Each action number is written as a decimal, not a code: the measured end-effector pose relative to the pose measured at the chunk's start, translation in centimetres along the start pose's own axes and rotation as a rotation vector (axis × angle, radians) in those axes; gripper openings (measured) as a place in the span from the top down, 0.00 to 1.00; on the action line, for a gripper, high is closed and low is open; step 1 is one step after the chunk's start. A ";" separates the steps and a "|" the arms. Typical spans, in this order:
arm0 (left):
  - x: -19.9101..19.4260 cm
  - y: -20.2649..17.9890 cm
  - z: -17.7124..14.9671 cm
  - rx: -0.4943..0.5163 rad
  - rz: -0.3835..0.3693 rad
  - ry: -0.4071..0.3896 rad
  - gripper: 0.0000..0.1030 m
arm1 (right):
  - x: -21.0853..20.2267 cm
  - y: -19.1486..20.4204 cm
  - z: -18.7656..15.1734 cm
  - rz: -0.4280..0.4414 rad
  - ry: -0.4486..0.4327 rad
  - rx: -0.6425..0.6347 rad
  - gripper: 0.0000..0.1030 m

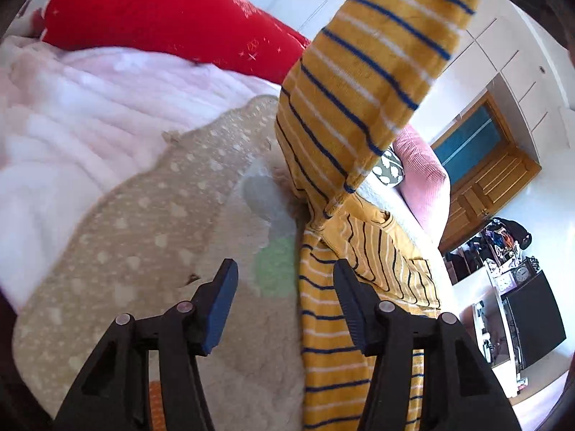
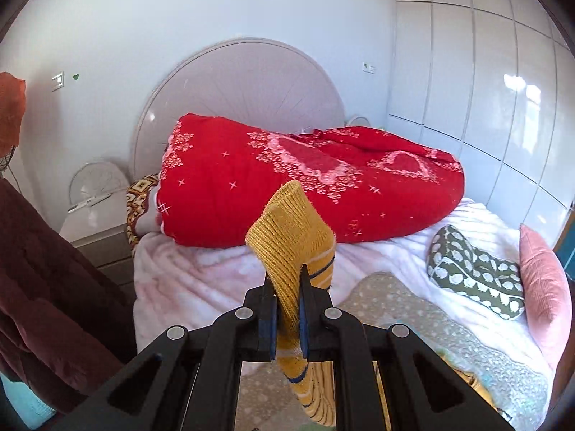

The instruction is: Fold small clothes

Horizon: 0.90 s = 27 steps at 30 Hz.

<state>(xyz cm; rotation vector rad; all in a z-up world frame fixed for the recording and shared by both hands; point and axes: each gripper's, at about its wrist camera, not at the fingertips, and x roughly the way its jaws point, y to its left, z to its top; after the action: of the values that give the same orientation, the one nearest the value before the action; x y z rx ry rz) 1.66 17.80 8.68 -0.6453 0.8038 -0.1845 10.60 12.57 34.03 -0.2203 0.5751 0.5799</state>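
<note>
Black jaws of the right gripper fill the bottom of the right wrist view, and they are clenched on the ribbed cuff of the mustard striped garment. This cuff stands up above the pads, and the rest of the cloth hangs down under them toward 6 o'clock.

Behind it, the bed takes most of the picture, covered with a pale pink blanket. On the bed, at 12 o'clock, lies a big red quilt with pink heart patterns, against the round white headboard. A beige dotted mat is spread over the near part of the bed. At 3 o'clock there is a pink pillow, and just beside it a smaller green cushion with white spots.

In the left wrist view the same garment rises as a striped sleeve from the centre up to 1 o'clock, while its body lies on the mat at 5 o'clock, partly under the right finger of the left gripper. These jaws are released, with nothing pressed between the pads; only mat and an edge of the cloth show in the gap. Far at 4 o'clock a dark cabinet carries a small clock.
</note>
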 end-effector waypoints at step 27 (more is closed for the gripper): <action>16.3 -7.9 0.7 0.207 0.317 0.175 0.94 | -4.2 -34.7 -27.9 -0.350 0.147 0.700 0.91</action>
<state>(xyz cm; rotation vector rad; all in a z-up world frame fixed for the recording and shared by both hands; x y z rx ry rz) 14.01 5.54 3.80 -0.3034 1.0292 -0.0338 15.08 -27.56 14.82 0.2988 0.8265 0.0029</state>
